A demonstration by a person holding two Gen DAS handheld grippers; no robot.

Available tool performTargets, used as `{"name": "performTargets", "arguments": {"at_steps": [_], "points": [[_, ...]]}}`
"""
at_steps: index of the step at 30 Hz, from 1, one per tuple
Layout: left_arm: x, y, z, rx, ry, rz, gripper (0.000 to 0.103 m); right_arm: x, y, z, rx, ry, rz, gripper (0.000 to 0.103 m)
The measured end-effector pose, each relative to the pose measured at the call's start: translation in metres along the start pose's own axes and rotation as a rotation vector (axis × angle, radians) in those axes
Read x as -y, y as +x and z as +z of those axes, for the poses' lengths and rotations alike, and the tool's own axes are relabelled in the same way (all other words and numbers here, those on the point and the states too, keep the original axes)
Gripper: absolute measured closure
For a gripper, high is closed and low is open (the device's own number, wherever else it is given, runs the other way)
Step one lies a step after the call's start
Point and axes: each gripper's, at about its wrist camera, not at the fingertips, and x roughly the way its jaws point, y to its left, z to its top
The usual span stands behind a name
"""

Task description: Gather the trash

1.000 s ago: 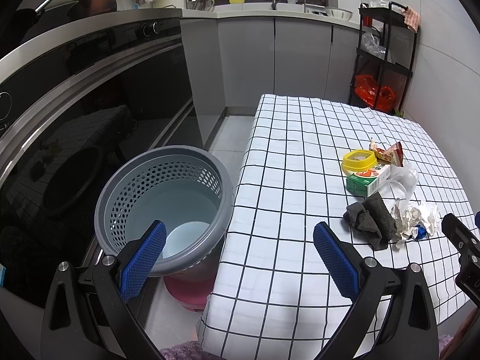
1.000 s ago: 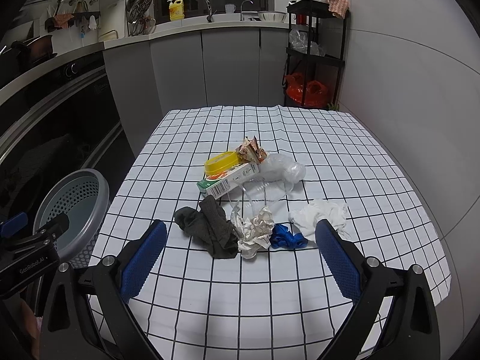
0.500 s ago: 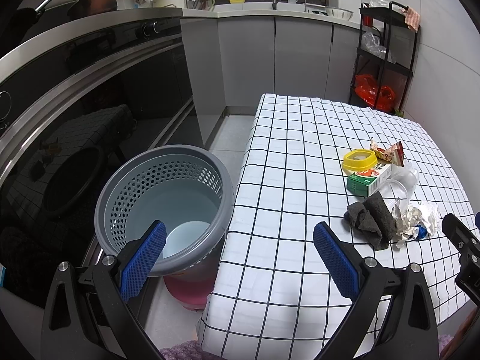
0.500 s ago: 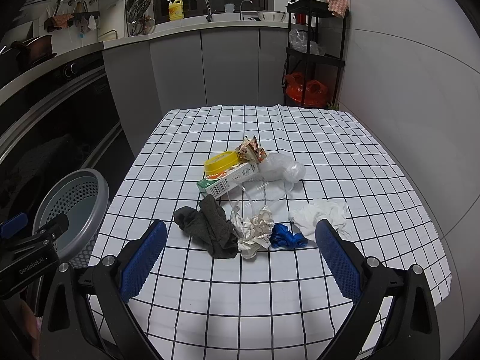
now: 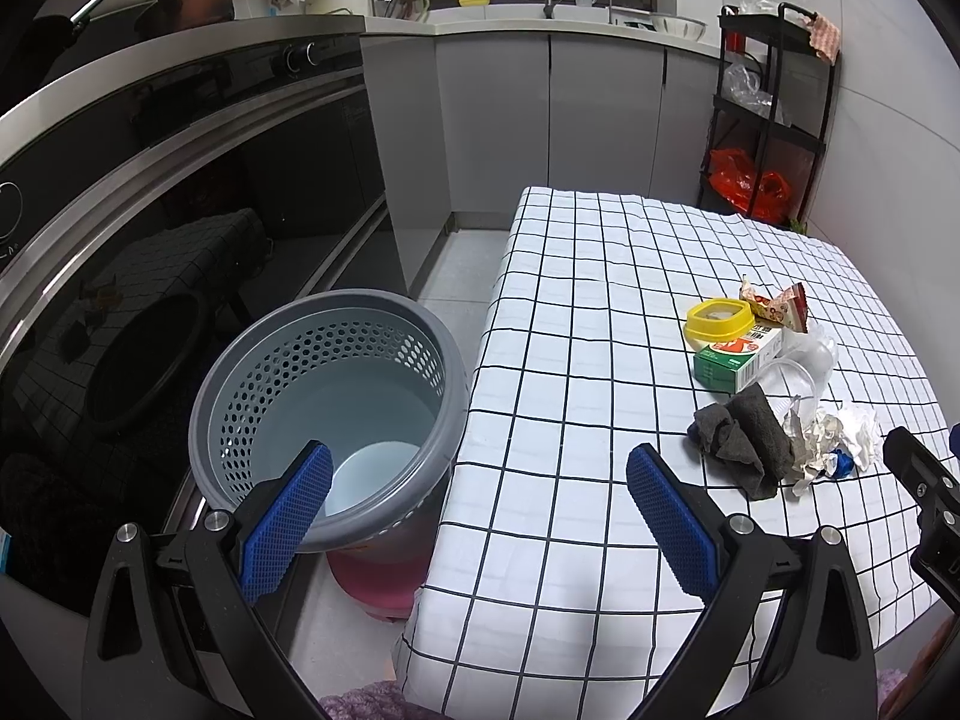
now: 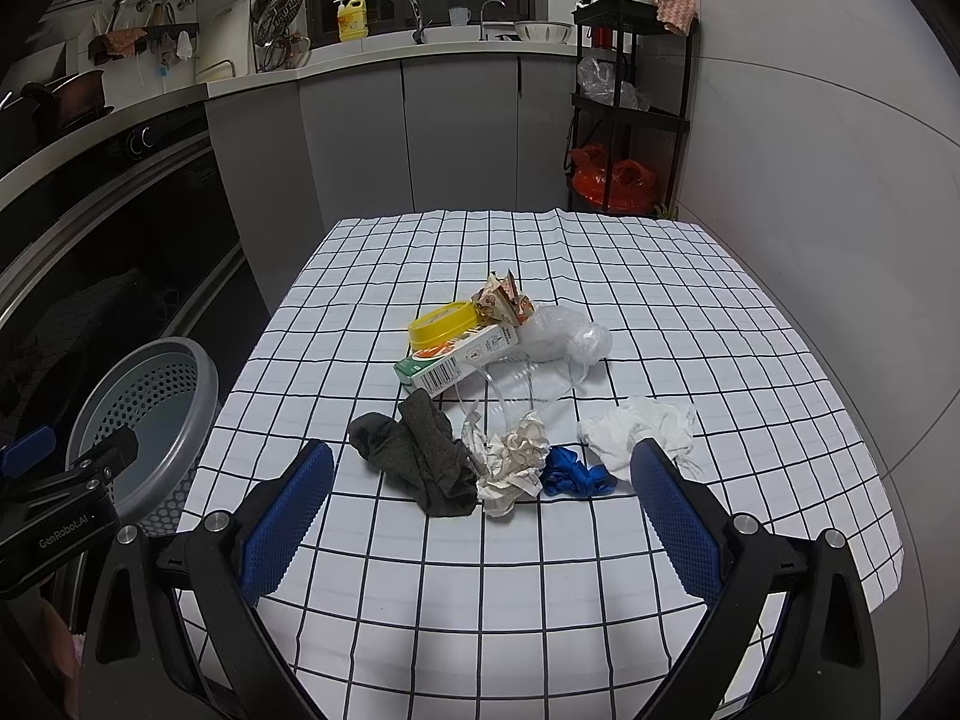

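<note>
Two tools, left tool and right tool, are hovering with pads apart and empty while trash is lying mid-table beside the bin, where the limp sock risks snagging the crumpled paper.

A home kitchen is shown. Grey cabinet doors are set beneath a pale worktop, where a sink tap and a yellow bottle of dish liquid are seen before a dark window. Utensils and cloths are hung on a wall rail, and a built-in black oven is fitted along one side. A black shelf trolley is placed in the corner against the tiled wall. A table is covered with a checked tablecloth, and a grey perforated basket is stood beside it.
</note>
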Motion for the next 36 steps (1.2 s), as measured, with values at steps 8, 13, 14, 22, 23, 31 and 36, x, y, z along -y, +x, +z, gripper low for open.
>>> {"name": "performTargets", "arguments": {"at_steps": [8, 13, 14, 22, 23, 31, 36], "points": [[0.0, 0.0, 0.0, 0.001, 0.0, 0.0, 0.007, 0.0, 0.0, 0.0, 0.003, 0.001, -0.001, 0.008], [0.0, 0.0, 0.0, 0.002, 0.001, 0.0, 0.007, 0.0, 0.0, 0.0, 0.003, -0.001, 0.0, 0.008], [0.0, 0.0, 0.0, 0.002, 0.001, 0.0, 0.007, 0.0, -0.001, 0.0, 0.003, 0.0, 0.001, 0.008], [0.005, -0.001, 0.0, -0.001, 0.018, 0.004, 0.007, 0.007, 0.001, -0.002, 0.001, 0.02, 0.021, 0.008], [0.007, -0.001, 0.0, -0.001, 0.021, 0.004, 0.007, 0.009, 0.001, -0.002, 0.0, 0.02, 0.019, 0.008], [0.028, 0.0, 0.001, -0.007, 0.052, -0.009, 0.007, 0.045, 0.007, -0.009, -0.011, 0.058, 0.003, 0.008], [0.05, 0.004, 0.002, -0.007, 0.076, -0.028, 0.007, 0.077, 0.013, -0.014, -0.018, 0.096, -0.017, 0.008]]}}
